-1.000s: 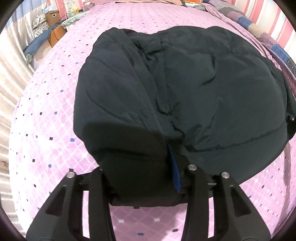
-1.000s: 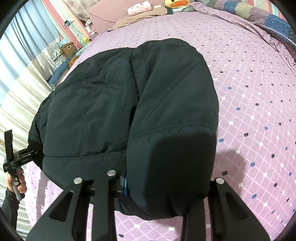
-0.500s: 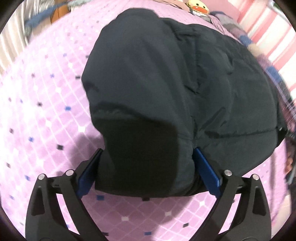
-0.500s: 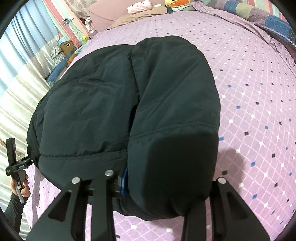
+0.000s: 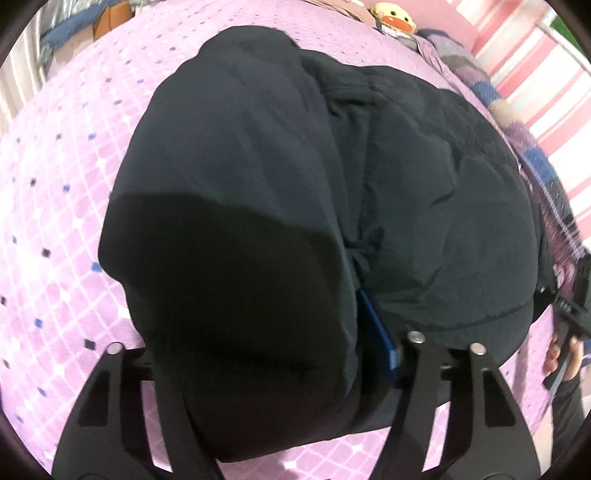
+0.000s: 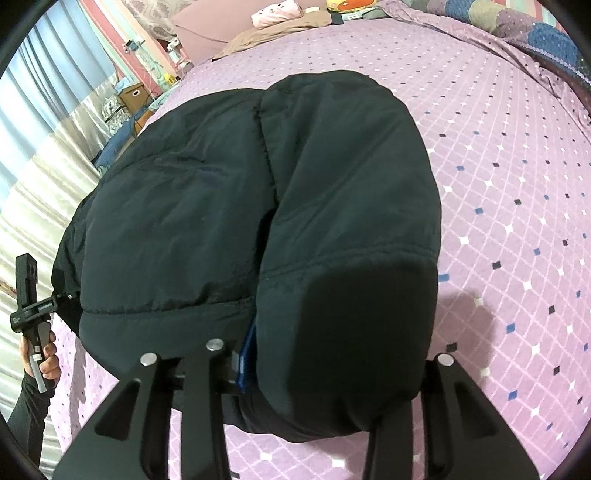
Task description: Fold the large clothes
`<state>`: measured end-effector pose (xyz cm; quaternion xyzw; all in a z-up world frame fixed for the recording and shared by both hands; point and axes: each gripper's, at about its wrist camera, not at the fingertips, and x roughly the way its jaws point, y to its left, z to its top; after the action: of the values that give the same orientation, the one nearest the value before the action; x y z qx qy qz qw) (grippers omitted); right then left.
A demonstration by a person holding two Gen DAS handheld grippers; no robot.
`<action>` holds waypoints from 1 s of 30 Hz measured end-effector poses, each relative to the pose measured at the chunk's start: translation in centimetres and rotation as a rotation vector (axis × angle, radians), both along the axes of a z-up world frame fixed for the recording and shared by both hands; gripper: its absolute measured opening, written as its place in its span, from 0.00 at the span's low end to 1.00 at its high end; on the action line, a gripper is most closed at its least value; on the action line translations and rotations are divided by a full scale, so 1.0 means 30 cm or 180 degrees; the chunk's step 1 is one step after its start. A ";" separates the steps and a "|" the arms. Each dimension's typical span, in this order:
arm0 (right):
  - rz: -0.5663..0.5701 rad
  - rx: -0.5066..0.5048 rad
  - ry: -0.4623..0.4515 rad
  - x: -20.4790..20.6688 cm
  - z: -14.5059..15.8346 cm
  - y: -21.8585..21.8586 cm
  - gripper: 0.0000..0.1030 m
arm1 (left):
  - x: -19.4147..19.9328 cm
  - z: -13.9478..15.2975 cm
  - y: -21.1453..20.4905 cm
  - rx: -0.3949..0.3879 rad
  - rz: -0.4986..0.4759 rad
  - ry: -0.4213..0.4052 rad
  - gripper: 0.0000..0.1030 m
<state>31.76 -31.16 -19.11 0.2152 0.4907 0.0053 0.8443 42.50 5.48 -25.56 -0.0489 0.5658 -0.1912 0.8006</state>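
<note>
Closing now, the left gripper [image 5: 280, 391] has a jacket [image 5: 406, 192] cuff bunched between its jaws; the right gripper [image 6: 325, 373] grips the other cuff, jaws easing apart. Just ahead of both, the jacket lies on the bed [image 6: 517, 155]. Looks puffy, soft, light, slick-shelled, likely to slump. Stitched cuffs and hem seem the firmest hold.

Left hand-held gripper [image 5: 266, 369] closing, black jacket [image 5: 406, 206] sleeve cuff between its jaws, blue pad visible at cuff's right side. Jacket lies on the pink checked bed [image 5: 55, 177]. Person's hand [image 5: 561, 354] at right edge; duck plush [image 5: 393, 16] at far edge.
</note>
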 end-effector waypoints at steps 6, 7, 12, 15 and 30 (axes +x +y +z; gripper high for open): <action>0.0055 -0.0027 0.0115 0.021 0.005 -0.005 0.39 | 0.019 0.042 0.001 0.0232 -0.0242 0.0135 0.52; 0.0065 -0.0047 0.0136 0.028 0.004 -0.005 0.39 | 0.026 0.046 -0.015 0.0331 -0.0335 0.0149 0.52; 0.0095 -0.0086 0.0230 0.062 -0.001 -0.005 0.51 | 0.091 0.054 -0.079 0.0534 -0.0611 0.0265 0.52; 0.0089 -0.0072 0.0260 0.076 -0.024 -0.014 0.61 | 0.115 0.061 -0.111 0.0626 -0.0722 0.0282 0.52; 0.0100 -0.0068 0.0057 0.079 0.005 0.003 0.35 | 0.058 0.119 -0.150 0.0734 -0.0448 -0.0112 0.38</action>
<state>34.13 -31.06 -18.97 0.1984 0.5016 0.0115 0.8420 44.23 0.97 -22.00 0.0866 0.5719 -0.1814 0.7953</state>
